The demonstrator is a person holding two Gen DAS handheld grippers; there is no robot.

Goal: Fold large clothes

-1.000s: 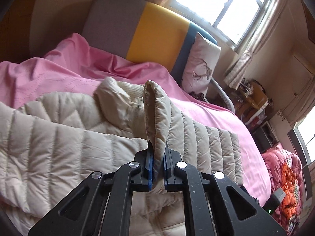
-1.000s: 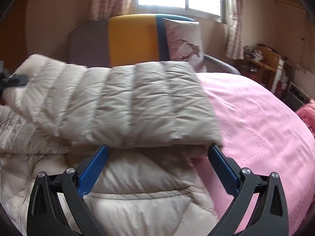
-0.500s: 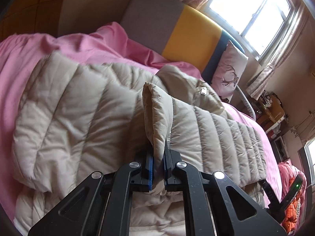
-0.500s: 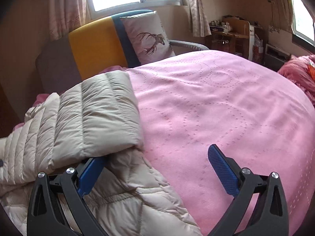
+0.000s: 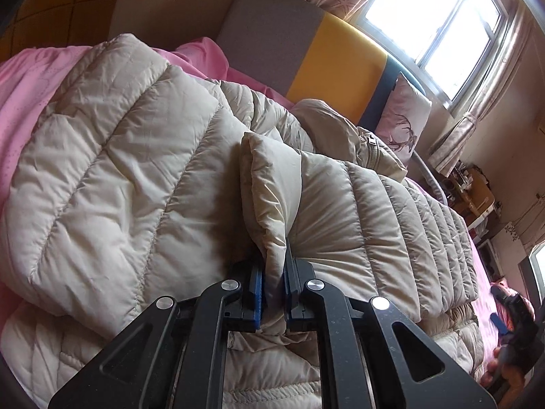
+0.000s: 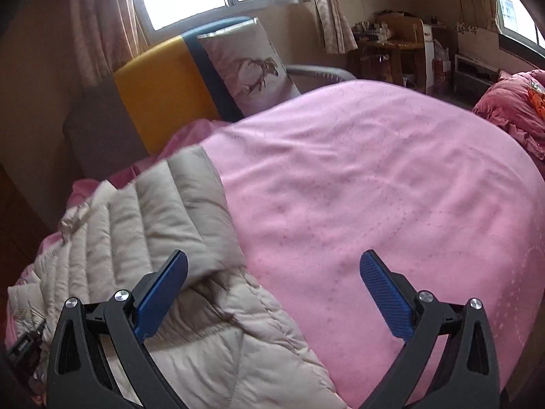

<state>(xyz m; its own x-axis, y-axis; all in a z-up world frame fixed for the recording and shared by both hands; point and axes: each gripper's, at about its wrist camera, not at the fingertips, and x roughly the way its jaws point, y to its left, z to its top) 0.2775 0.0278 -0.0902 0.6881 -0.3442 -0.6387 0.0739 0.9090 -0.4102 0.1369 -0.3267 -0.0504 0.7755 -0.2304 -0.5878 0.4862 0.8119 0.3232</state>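
Beige quilted nylon, puffed with down, makes up the one coat (image 5: 143,184) lying across the pink bedspread (image 6: 391,187), its bulk toward the left side of the bed. It looks light but bulky and springy, and the smooth shell is likely slippery, so a fold will tend to puff back open; a hem or sleeve edge, where the filling thins, seems the best place to grip. The left gripper (image 5: 272,293) pinches such an edge, the end of a sleeve (image 5: 374,211) laid across the coat's body. The right gripper (image 6: 272,289) hangs spread wide and empty above the coat's near right corner. Beyond are one headboard (image 5: 306,54) in grey, yellow and blue panels, one deer-print pillow (image 6: 252,68) leaning on it, and two windows.
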